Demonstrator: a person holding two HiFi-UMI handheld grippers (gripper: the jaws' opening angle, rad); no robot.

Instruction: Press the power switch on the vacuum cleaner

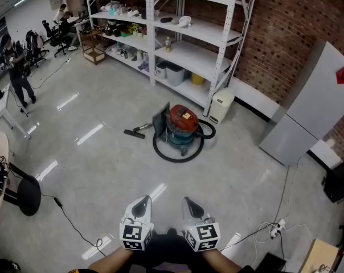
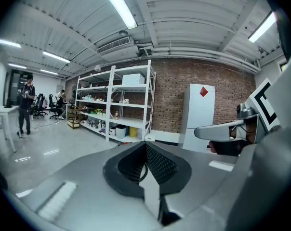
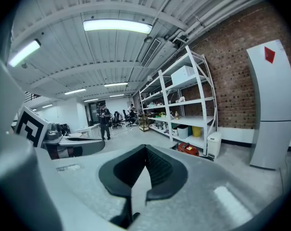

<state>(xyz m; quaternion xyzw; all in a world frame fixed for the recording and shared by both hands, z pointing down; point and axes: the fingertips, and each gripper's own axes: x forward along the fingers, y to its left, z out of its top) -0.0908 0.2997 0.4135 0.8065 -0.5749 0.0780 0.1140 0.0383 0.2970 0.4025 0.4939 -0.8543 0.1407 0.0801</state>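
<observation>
A red and teal drum-shaped vacuum cleaner [image 1: 180, 125] is seen on the grey polished floor [image 1: 92, 158], in the middle of the scene and far from the person, just in front of the white metal shelf rack [image 1: 217, 38]. Its black hose [image 1: 160, 151] is laid in a loop around the base. A small white bin [image 1: 221, 105] is placed just to its right. The left gripper [image 1: 141, 207] and the right gripper [image 1: 192, 205] are held side by side at the near edge, well apart from the vacuum cleaner. The jaws of both are closed together, and nothing is gripped between them.
</observation>
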